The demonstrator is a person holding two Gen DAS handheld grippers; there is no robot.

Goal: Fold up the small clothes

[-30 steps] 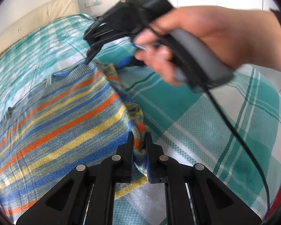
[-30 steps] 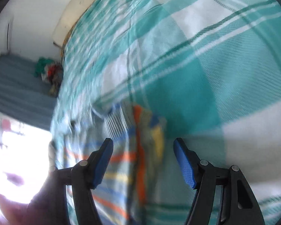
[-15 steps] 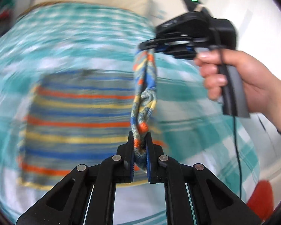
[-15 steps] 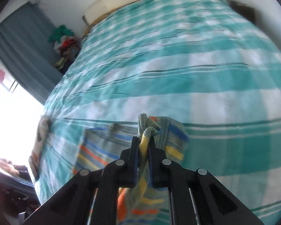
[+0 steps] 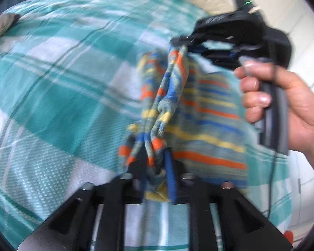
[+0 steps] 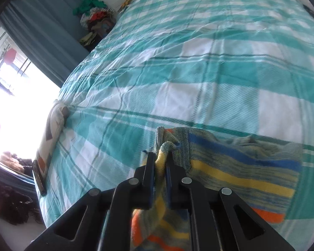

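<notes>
Striped knit garment (image 5: 201, 113) held aloft between two tongs above a checked bed (image 5: 52, 87).
The left tongs (image 5: 157, 163) are clamped on one bunched edge; the right tongs (image 6: 161, 163), gripped by a hand (image 5: 291, 108), are clamped on another, the cloth hanging between them.

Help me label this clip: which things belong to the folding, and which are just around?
Job: striped knit, left gripper, right gripper, bed.
Around: clothes pile, curtain, pillow.
</notes>
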